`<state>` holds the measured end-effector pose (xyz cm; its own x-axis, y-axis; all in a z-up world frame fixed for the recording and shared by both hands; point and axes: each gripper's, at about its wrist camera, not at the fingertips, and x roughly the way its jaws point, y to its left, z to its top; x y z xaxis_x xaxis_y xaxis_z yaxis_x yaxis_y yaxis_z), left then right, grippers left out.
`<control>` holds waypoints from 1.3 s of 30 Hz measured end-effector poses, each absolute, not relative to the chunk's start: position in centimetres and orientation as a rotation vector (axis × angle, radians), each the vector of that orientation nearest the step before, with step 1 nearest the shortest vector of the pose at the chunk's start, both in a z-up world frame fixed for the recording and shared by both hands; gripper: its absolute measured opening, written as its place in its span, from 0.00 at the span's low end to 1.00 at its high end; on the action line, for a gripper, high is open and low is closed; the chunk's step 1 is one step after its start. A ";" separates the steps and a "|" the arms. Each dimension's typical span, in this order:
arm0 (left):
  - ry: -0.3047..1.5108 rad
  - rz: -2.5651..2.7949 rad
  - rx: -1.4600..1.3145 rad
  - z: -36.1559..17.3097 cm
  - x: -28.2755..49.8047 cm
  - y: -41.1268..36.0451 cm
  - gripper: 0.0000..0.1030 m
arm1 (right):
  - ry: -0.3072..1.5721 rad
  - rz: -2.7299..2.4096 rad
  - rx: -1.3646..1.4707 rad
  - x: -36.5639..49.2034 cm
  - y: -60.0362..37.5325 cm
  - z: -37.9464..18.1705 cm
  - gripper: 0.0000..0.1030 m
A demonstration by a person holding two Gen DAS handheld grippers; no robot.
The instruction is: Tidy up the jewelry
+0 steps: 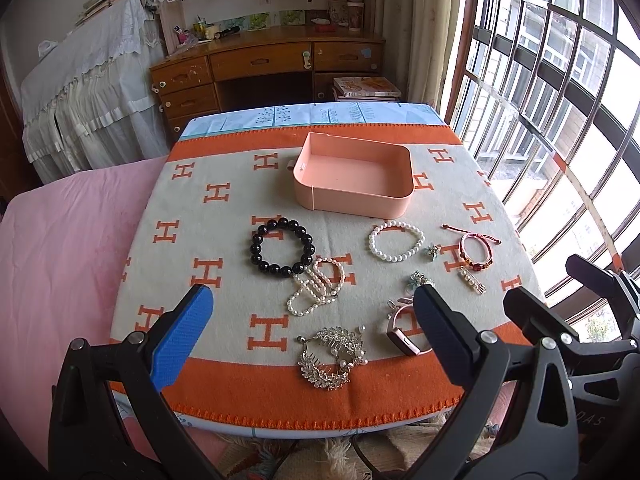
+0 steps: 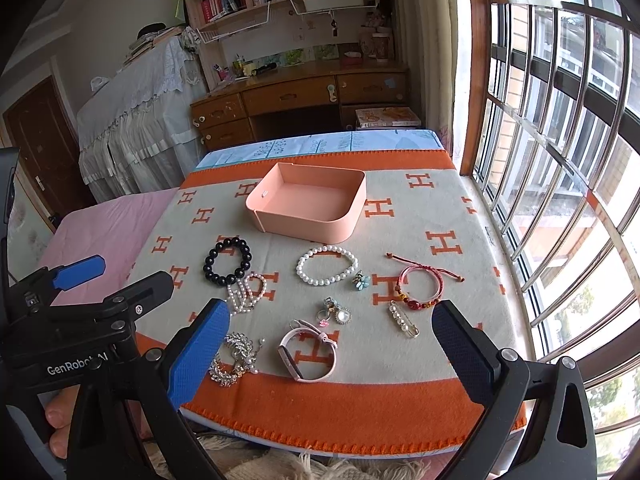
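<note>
Left wrist: your left gripper (image 1: 310, 334) hangs with fingers spread wide, holding nothing, over the silver hair comb (image 1: 332, 356) at the blanket's (image 1: 180, 208) near edge. Black bead bracelet (image 1: 283, 247) and pearl bracelet (image 1: 396, 241) lie before the pink tray (image 1: 394, 200).

Right wrist: your right gripper (image 2: 332, 354) is likewise spread, above the pink watch (image 2: 306, 354). Red cord bracelet (image 2: 420, 284) sits just beyond the pearl pin (image 2: 404, 319).

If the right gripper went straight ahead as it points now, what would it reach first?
Probably the pink watch, lying between the open fingers of the right gripper, with the small charms just beyond. Depth is uncertain, since the gripper sits above the blanket.
</note>
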<state>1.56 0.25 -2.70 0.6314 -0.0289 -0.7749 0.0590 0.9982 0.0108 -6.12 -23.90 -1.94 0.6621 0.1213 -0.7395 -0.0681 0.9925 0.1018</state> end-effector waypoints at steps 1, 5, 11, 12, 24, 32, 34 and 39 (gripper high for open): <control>0.886 -0.051 0.036 -2.7 1.5 0.2 0.97 | 0.841 0.107 0.067 -6.1 -23.9 -2.1 0.99; 0.885 -0.051 0.037 -2.6 1.6 0.2 0.97 | 0.840 0.106 0.067 -6.1 -23.9 -2.0 0.99; 0.886 -0.051 0.038 -2.6 1.6 0.2 0.97 | 0.842 0.110 0.064 -6.0 -23.6 -2.3 0.99; 0.886 -0.051 0.038 -2.7 1.6 0.2 0.97 | 0.842 0.109 0.066 -6.1 -23.6 -2.3 0.99; 0.904 -0.054 0.029 -2.9 1.6 0.6 0.97 | 0.853 0.117 0.072 -6.1 -23.0 -2.7 0.99; 0.907 -0.054 0.027 -3.0 1.5 0.6 0.97 | 0.862 0.124 0.078 -6.1 -23.2 -2.8 0.99; 0.910 -0.053 0.026 -3.2 1.4 0.6 0.97 | 0.867 0.126 0.081 -6.1 -23.3 -2.7 0.99; 0.922 -0.057 0.023 -3.5 1.5 0.6 0.97 | 0.878 0.132 0.086 -5.8 -23.3 -2.8 0.99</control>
